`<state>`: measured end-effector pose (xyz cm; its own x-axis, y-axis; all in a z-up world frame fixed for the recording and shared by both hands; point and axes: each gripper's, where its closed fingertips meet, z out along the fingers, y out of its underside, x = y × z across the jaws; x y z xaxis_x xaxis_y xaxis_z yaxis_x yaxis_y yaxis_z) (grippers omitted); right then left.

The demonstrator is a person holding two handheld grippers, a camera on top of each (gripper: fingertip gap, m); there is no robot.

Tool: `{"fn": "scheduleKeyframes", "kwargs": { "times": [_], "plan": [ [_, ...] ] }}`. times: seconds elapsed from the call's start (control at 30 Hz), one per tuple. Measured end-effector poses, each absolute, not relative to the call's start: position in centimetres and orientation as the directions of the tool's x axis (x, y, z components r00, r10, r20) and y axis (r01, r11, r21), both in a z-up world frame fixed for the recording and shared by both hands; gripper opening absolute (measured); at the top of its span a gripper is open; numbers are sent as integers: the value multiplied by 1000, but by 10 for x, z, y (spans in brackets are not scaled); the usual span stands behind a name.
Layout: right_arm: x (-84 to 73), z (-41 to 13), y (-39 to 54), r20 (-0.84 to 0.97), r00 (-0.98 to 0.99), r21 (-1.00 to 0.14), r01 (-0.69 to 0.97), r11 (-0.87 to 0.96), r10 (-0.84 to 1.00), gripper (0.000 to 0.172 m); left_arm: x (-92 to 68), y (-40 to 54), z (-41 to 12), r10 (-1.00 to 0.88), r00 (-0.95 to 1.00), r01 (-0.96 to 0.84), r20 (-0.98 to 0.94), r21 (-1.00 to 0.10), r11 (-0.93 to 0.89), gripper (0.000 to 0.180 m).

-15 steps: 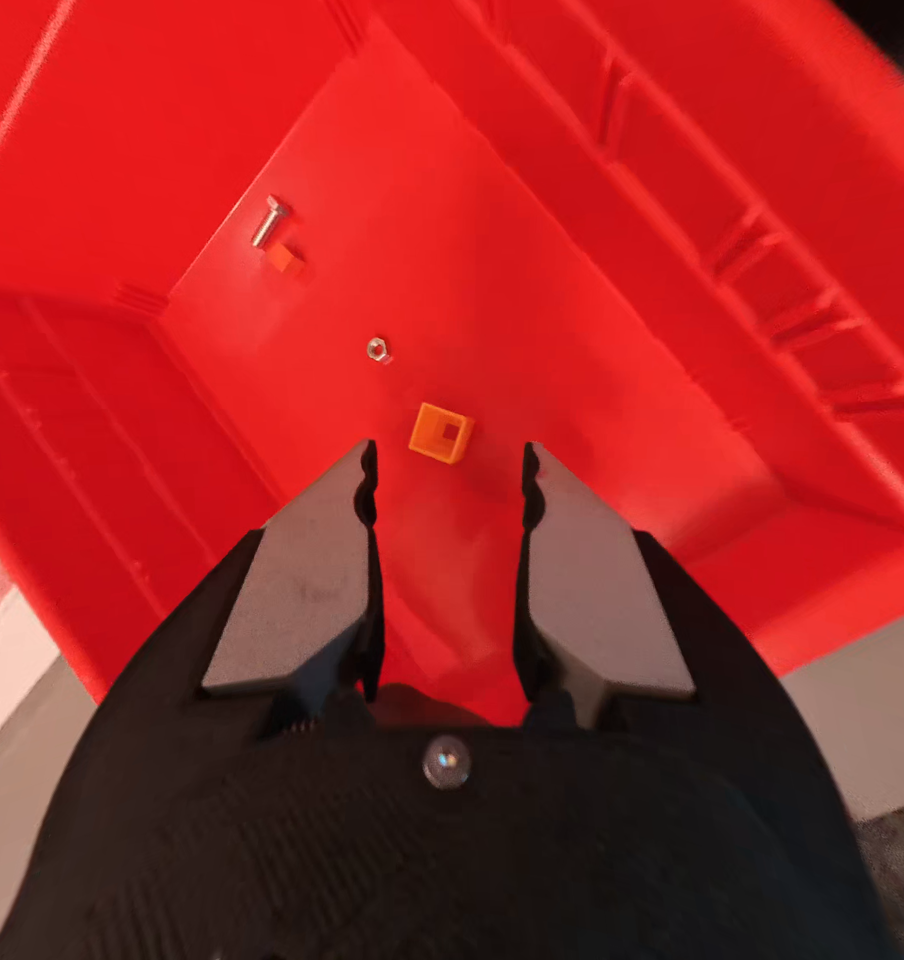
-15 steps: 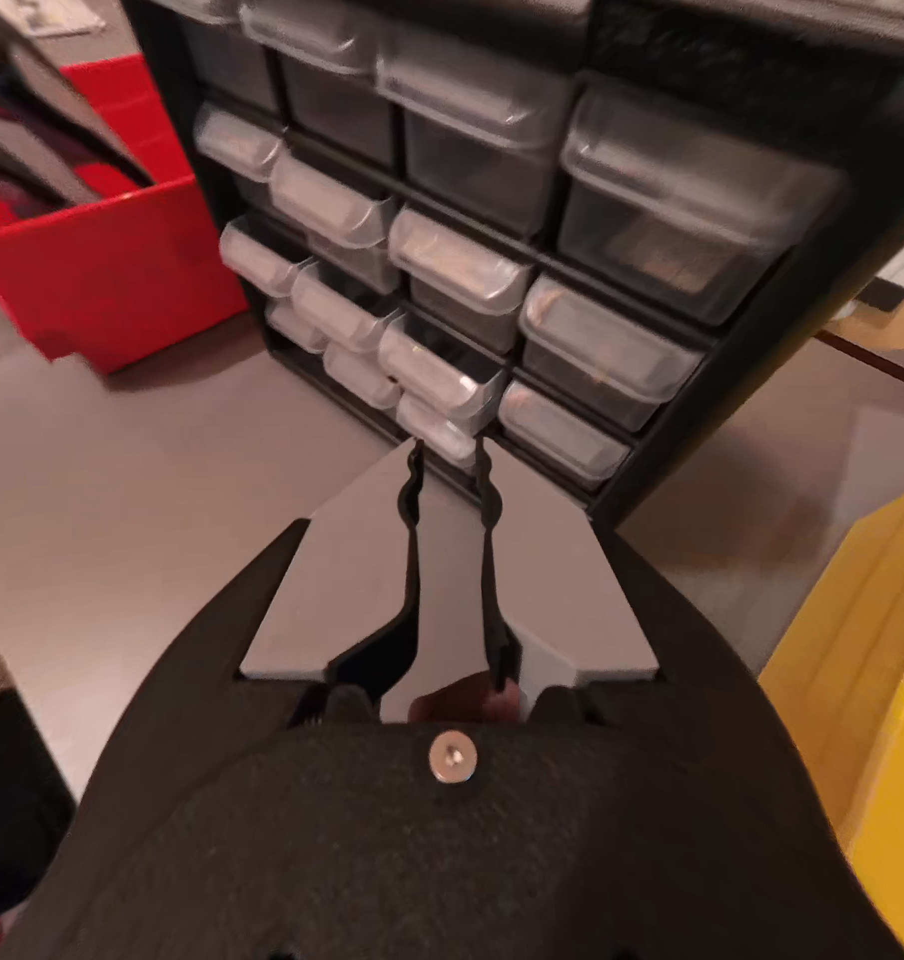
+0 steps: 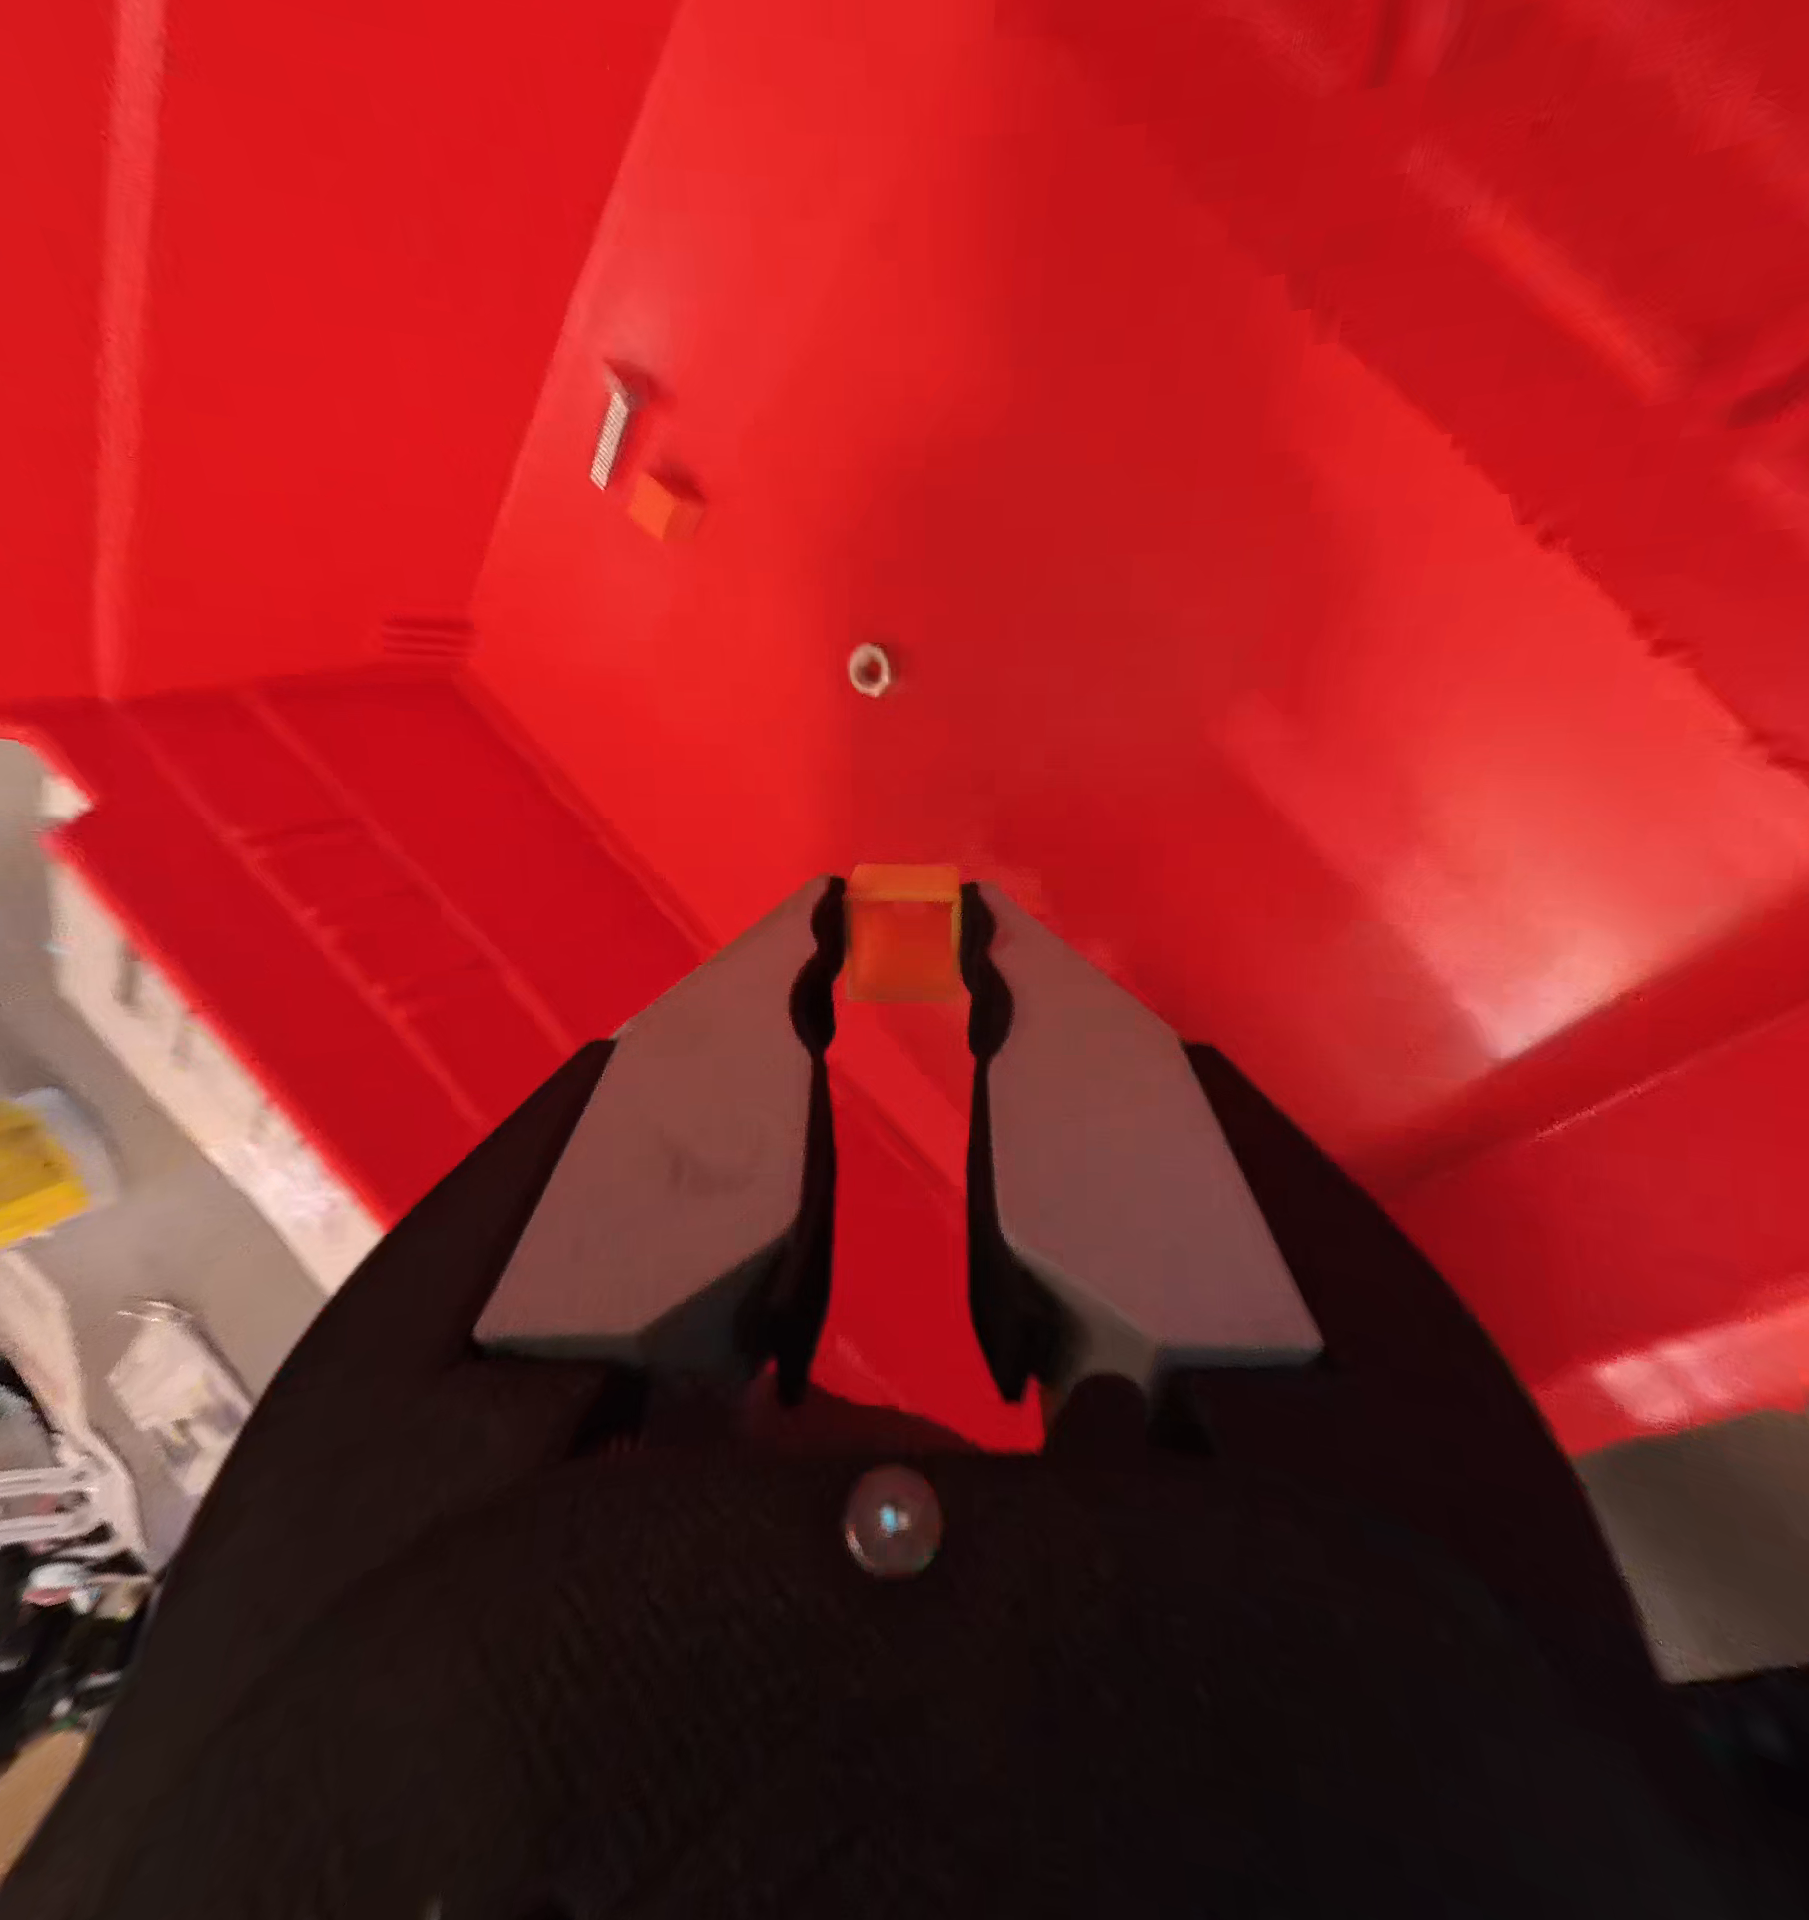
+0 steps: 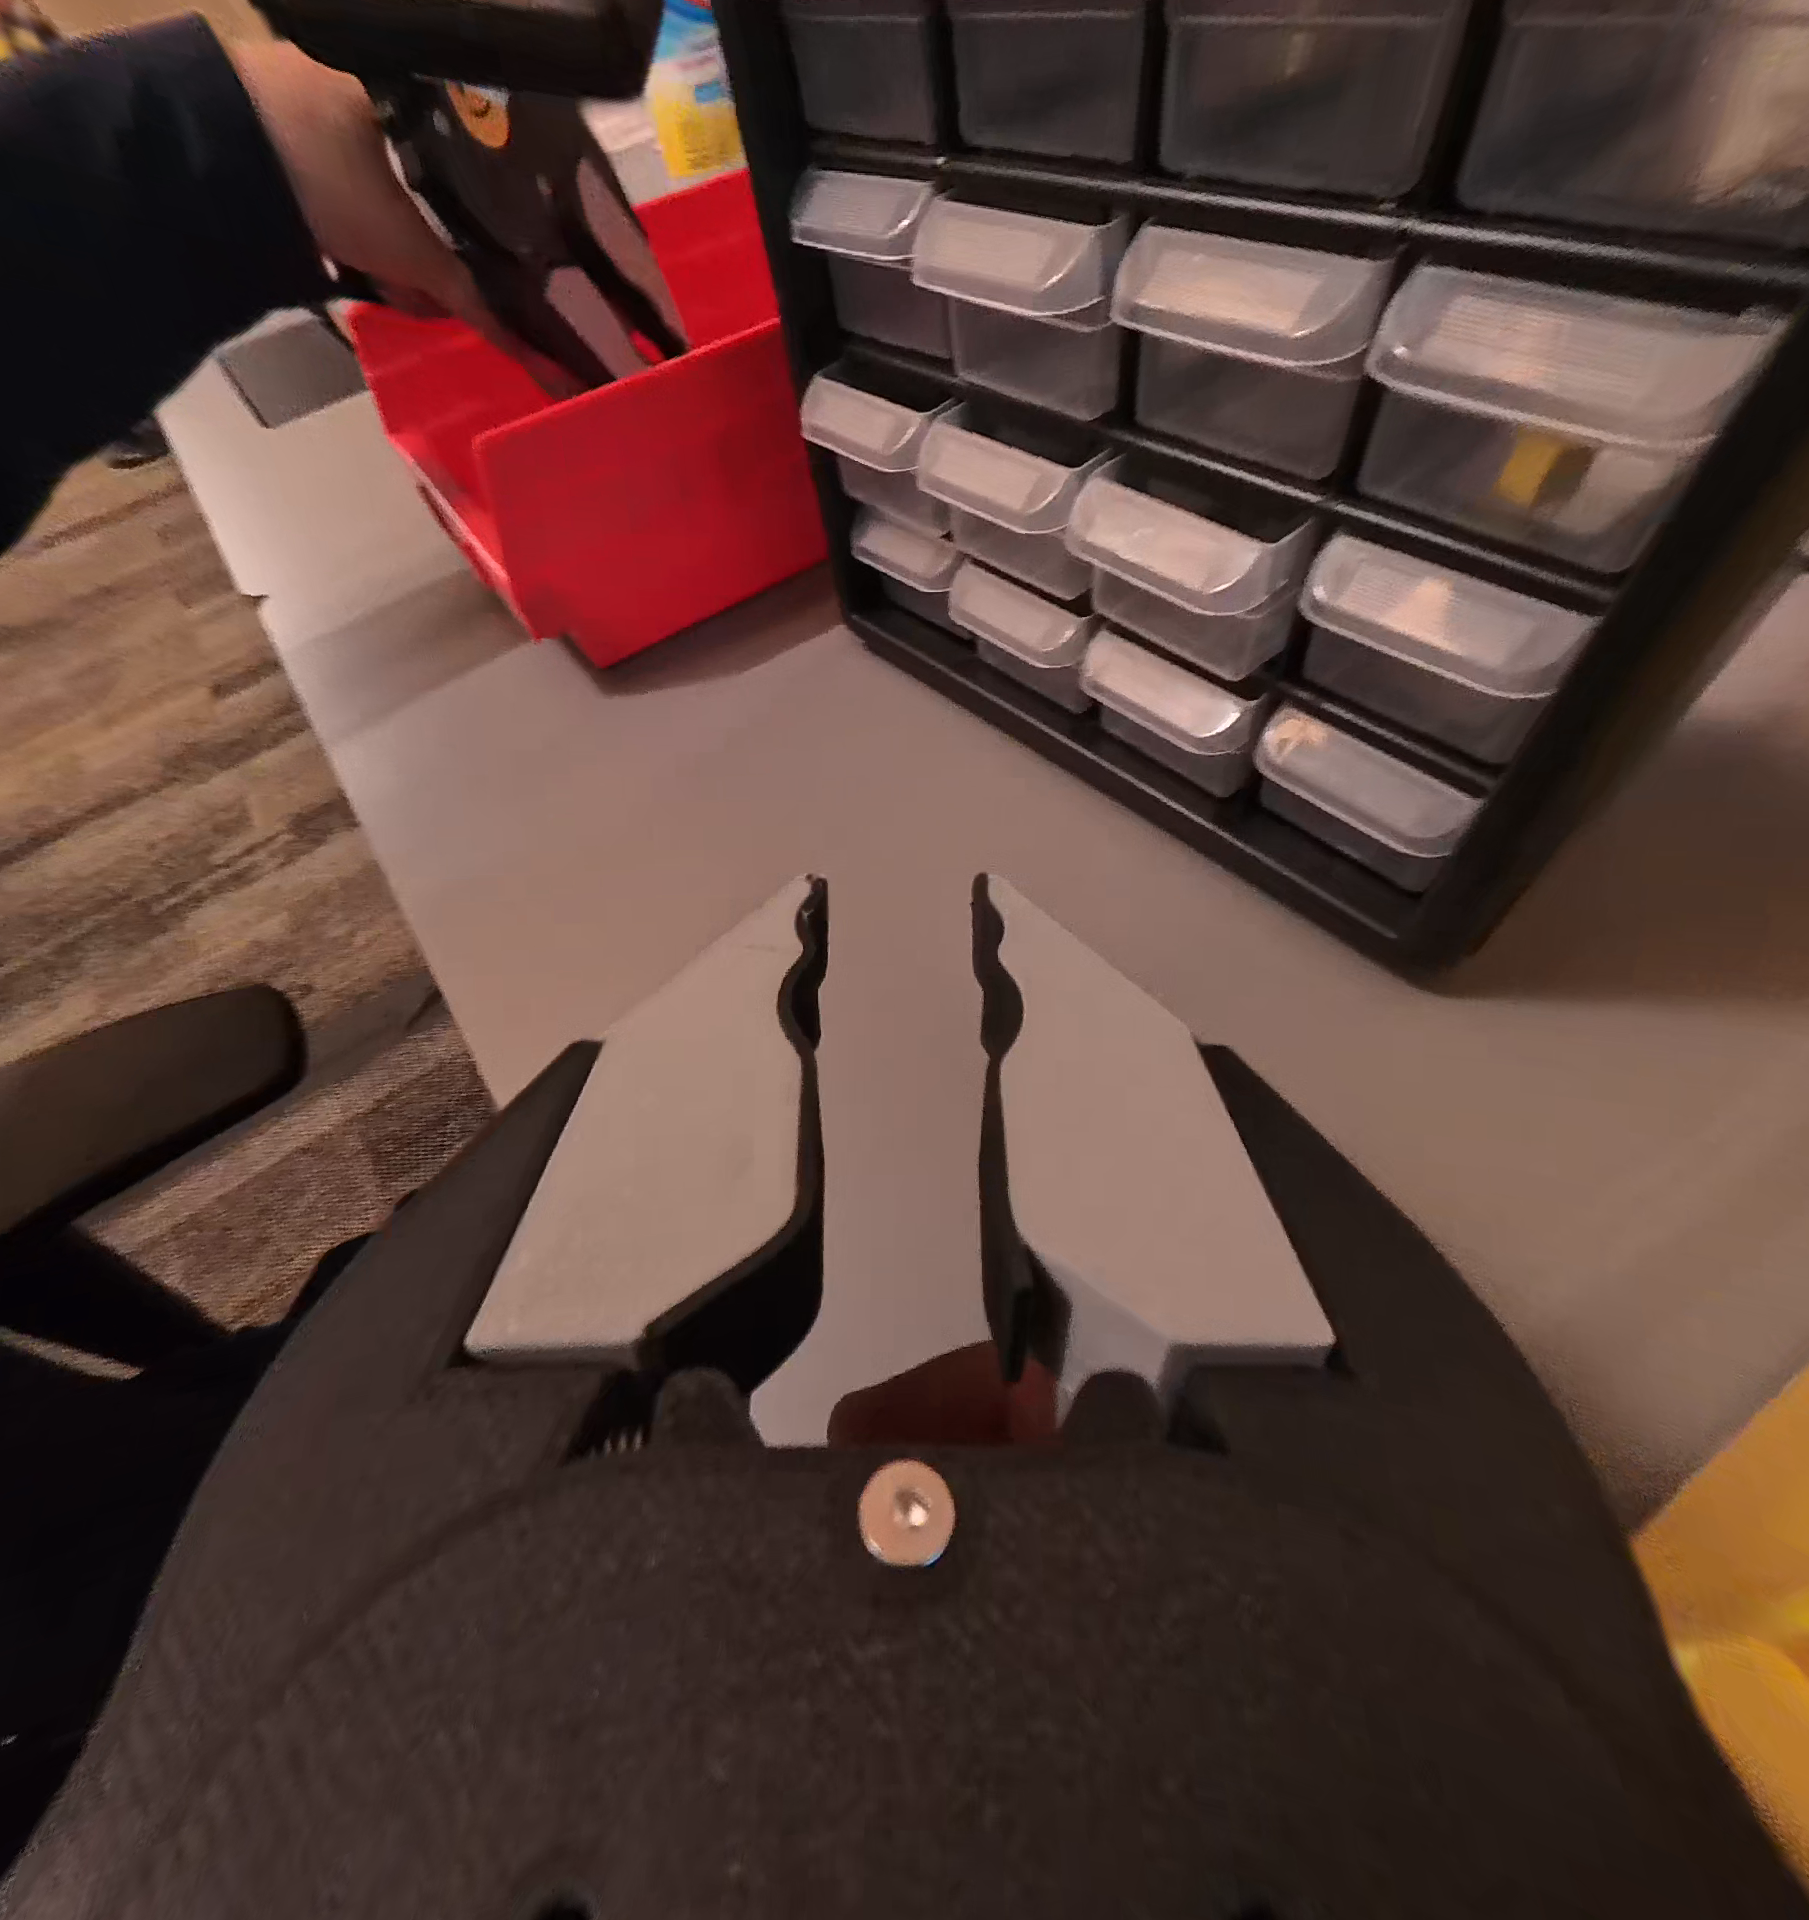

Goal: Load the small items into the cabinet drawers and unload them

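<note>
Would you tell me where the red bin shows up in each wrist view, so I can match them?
Left wrist view: red bin fills the frame, seen from inside.
Right wrist view: upper left, beside the drawer cabinet.
Shared landmark: the left gripper, reaching into the bin in both.

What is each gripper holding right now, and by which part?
Left gripper: orange cube, pinched by its two opposite side faces inside the red bin. Right gripper: nothing, jaws apart.

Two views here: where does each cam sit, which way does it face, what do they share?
Left wrist view: on the left tool, looking down into the red bin; its own fingers flank an orange block.
Right wrist view: on the right tool, open, facing the grey table and drawer cabinet; a sleeve shows.
Shared: red bin, left tool.
</note>
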<state>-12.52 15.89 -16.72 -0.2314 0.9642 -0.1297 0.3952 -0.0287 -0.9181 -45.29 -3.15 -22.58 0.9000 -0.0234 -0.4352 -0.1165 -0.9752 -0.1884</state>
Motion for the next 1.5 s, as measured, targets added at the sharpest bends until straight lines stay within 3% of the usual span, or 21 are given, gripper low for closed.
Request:
{"fn": "scheduleKeyframes", "kwargs": {
  "times": [0.13, 0.3, 0.43, 0.63, 0.8, 1.2, 1.4, 1.5],
  "plan": [
    [-135, -153, 166, -174, -209, -940, 325, -99, 962, 27, -409, 1, -168, -59, 824, -301, -564, -348, -888, 19],
    [-164, -89, 204, -403, -201, -914, 40, -404, 893, 32, -312, 55, -94, -114, 720, -594, -684, -523, -612, 20],
    [-188, -76, 238, -552, -158, -817, -93, -569, 819, 37, -247, 87, -54, -127, 670, -704, -731, -572, -421, 20],
    [-204, -70, 249, -640, -212, -715, -188, -673, 739, 28, -196, 118, -35, -164, 683, -721, -712, -623, -303, 20],
    [-207, -68, 254, -653, -237, -674, -251, -695, 719, 5, -185, 141, -40, -193, 702, -707, -686, -639, -303, 20],
    [-146, -68, 215, -577, -314, -738, -197, -646, 754, 4, -166, 213, -22, -257, 756, -655, -602, -688, -314, 20],
    [-138, -68, 210, -532, -292, -787, -176, -592, 795, 5, -159, 245, -62, -354, 835, -550, -421, -633, -545, 20],
    [-141, -69, 210, -526, -287, -795, -170, -583, 801, 4, -172, 253, -68, -287, 864, -497, -414, -605, -622, 34]
  ]
}}
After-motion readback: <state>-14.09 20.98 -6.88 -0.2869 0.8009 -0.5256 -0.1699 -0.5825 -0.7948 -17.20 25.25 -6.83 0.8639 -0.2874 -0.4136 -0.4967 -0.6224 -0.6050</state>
